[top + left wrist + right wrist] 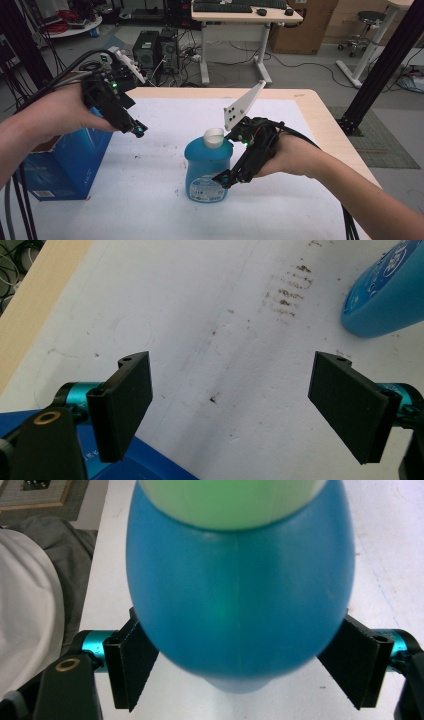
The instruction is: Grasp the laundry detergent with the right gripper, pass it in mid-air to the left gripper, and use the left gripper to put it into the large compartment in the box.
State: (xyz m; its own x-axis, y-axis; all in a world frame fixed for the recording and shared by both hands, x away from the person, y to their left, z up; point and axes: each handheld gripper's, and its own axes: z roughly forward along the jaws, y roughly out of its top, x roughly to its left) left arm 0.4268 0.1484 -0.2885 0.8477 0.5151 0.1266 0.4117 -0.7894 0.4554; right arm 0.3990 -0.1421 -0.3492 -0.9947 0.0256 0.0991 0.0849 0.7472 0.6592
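A blue bottle (207,167) with a white cap (214,137) stands upright in the middle of the white tabletop (150,190). My right gripper (223,179) reaches in from the right and is shut on the bottle's lower body. In the right gripper view the bottle (240,580) bulges between the two black pads (131,660), which press on its sides around my right gripper (240,630). My left gripper (137,131) hovers to the left of the bottle, above the table. Its jaws stand wide open with nothing between them, my left gripper (232,362) looking down on bare table. The bottle's base (387,295) shows at that view's upper right.
A blue cardboard box (67,160) stands at the table's left edge, under my left hand; its corner (145,465) lies below the left jaw. Brown stains (287,290) mark the white sheet. The table's wooden rim (320,115) runs along the far and right sides. A desk and computers stand beyond.
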